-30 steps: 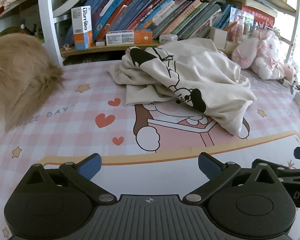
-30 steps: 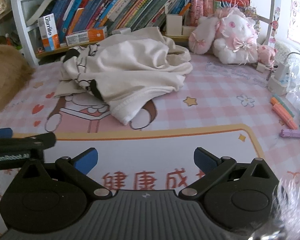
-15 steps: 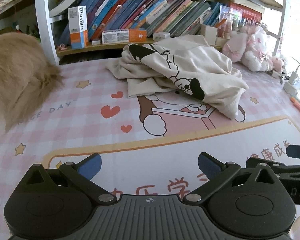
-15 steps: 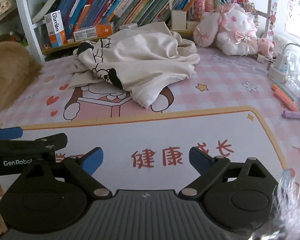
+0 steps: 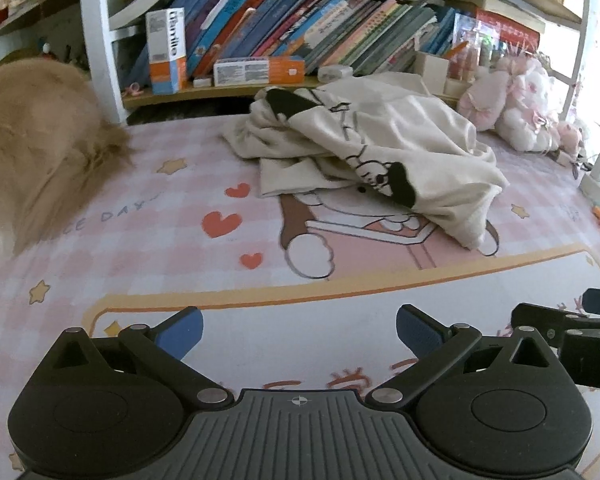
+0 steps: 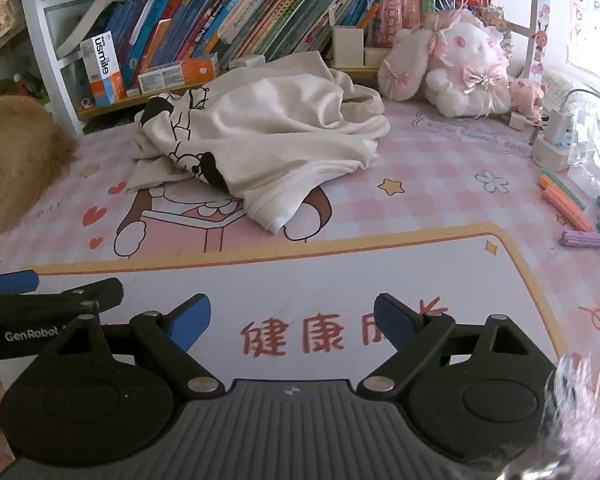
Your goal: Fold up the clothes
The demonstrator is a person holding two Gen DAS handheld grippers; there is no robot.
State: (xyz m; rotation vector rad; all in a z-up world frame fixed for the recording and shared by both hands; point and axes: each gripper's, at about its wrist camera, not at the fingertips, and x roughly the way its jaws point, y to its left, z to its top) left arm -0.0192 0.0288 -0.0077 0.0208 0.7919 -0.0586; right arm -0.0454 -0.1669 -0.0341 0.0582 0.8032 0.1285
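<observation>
The shirt (image 5: 380, 160) (cream, with a black cartoon print) lies crumpled at the far side of the mat (image 5: 180, 240), in front of the bookshelf (image 5: 280, 40) and well apart from both tools. A plush rabbit (image 6: 460, 64) sits to its right; markers (image 6: 568, 204) lie at the mat's right edge. A tan furry mass (image 5: 32, 148) occupies the left.

Left gripper (image 5: 300, 332): jaws spread, nothing between them, held over the white panel of the mat. Right gripper (image 6: 292, 320): jaws spread and empty, having just closed slightly; it sits beside the left gripper.
</observation>
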